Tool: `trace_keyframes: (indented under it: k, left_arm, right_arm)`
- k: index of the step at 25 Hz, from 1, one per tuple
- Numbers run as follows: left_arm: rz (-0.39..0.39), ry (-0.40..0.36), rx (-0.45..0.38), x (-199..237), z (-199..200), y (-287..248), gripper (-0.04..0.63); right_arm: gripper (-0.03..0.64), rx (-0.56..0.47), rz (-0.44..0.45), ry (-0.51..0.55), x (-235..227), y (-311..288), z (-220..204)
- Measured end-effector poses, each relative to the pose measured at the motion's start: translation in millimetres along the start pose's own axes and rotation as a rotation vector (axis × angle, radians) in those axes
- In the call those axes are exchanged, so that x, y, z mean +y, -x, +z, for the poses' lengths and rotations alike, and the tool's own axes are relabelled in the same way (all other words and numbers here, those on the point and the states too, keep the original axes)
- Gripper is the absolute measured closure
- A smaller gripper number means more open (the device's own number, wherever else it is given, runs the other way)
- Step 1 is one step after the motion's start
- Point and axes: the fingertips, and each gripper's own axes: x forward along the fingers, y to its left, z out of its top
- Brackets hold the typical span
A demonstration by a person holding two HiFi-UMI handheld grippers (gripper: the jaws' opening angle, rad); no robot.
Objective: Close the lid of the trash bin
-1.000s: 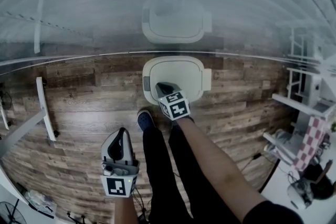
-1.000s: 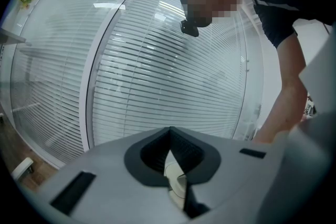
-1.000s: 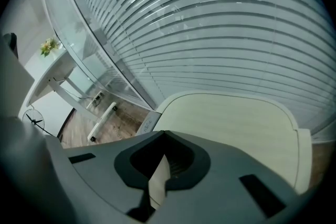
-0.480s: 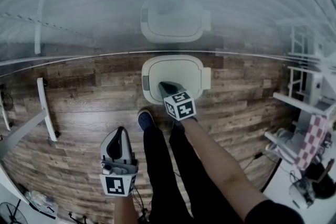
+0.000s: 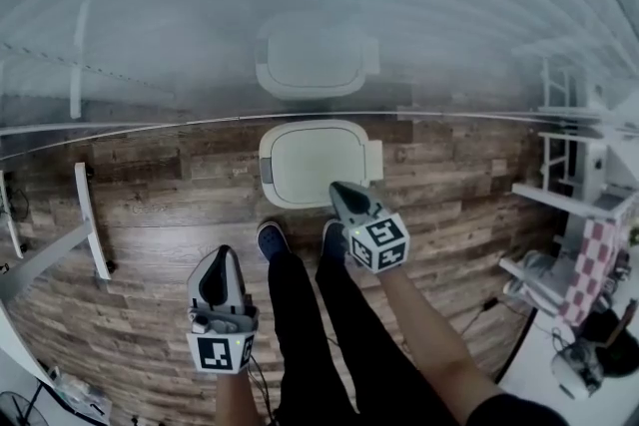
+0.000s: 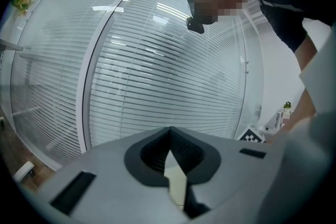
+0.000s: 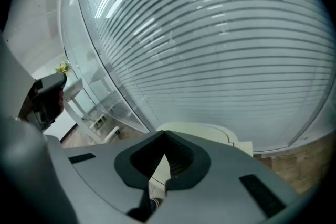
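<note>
The white trash bin (image 5: pixel 312 165) stands on the wooden floor against the glass wall, its lid lying flat and closed. My right gripper (image 5: pixel 337 187) is shut and empty; it hovers just off the bin's front right corner, above the person's shoes, without touching the lid. In the right gripper view the bin's lid (image 7: pixel 205 131) shows just beyond the right gripper (image 7: pixel 164 136). My left gripper (image 5: pixel 222 256) hangs lower left beside the person's leg, shut and empty. In the left gripper view the left gripper (image 6: pixel 169 131) points up at blinds, and the bin is out of sight.
A glass wall with blinds (image 5: pixel 319 15) runs behind the bin and mirrors it. A white bar (image 5: pixel 90 219) leans on the floor at left. White shelving (image 5: pixel 579 205) stands at right. The person's blue shoes (image 5: pixel 271 236) are right in front of the bin.
My right gripper has drawn back off the front of the bin's lid, toward the person and to the right. The left gripper has hardly moved.
</note>
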Motion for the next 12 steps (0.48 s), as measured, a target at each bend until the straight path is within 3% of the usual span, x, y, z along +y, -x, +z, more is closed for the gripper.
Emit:
trace_keyframes:
  k: [6, 12]
  left_arm:
    - [-0.009, -0.007, -0.013, -19.4, 9.4, 7.3, 0.591]
    - [0.013, -0.018, -0.025, -38.9, 30.1, 22.8, 0.59]
  right_arm:
    - [0.614, -0.147, 0.009, 0.013, -3.9, 77.7, 37.2]
    - [0.614, -0.223, 0.019, 0.029, -3.9, 146.2, 57.4]
